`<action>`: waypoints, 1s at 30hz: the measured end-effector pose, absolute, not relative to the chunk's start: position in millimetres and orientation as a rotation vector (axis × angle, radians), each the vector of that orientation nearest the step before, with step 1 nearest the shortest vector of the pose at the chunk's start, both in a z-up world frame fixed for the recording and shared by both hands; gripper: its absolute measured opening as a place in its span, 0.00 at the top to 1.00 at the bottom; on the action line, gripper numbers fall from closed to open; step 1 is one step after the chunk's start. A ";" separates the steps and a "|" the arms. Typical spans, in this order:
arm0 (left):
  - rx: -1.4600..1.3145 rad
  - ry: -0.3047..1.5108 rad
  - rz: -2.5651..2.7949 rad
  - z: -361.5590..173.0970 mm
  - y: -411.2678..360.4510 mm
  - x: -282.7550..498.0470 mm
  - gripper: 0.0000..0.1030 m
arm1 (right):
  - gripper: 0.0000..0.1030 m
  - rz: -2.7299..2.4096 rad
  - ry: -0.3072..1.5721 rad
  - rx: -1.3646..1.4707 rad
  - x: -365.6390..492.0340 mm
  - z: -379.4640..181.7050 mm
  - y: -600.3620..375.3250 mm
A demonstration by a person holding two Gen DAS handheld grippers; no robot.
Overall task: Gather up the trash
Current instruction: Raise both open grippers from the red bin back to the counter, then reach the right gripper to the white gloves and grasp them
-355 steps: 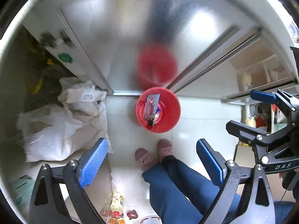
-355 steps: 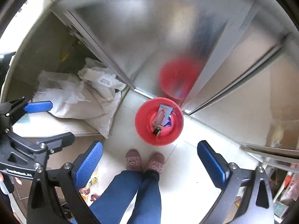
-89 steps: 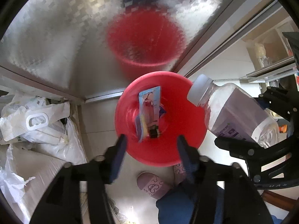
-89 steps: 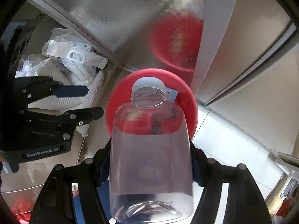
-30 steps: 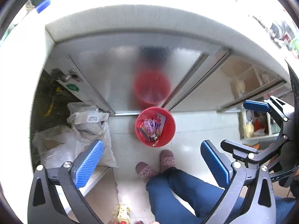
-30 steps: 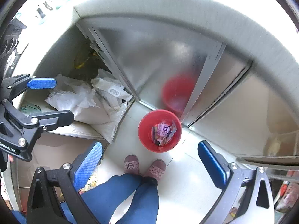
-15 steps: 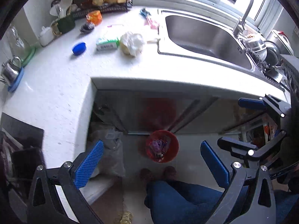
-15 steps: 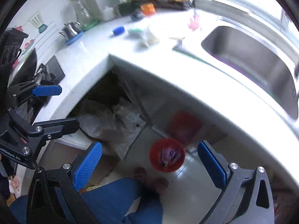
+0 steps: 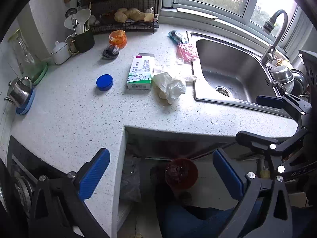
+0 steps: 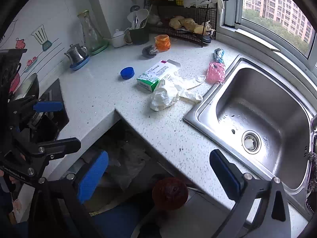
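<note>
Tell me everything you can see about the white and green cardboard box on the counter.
The white and green cardboard box is a flat rectangular carton lying on its broad face on the speckled grey countertop. Its top is white with small print and a purple patch at the far end; the sides are green, and the near end carries a barcode. It looks closed. The crumpled white plastic bag presses against its side nearest the sink; the round blue lid sits apart.
</note>
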State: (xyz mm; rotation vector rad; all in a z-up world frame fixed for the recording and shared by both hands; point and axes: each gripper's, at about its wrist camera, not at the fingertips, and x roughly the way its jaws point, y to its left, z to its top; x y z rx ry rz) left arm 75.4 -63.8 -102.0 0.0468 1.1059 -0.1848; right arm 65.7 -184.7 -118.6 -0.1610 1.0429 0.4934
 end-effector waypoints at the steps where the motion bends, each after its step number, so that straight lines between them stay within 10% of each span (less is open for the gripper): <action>1: 0.046 1.112 -0.190 -103.7 -59.9 84.5 0.00 | 0.01 0.486 1.063 -0.154 81.3 -117.9 -179.7; 30: -0.029 1.262 -0.267 -163.3 11.1 237.2 0.00 | 0.01 0.520 1.295 -0.320 245.6 -197.5 -127.7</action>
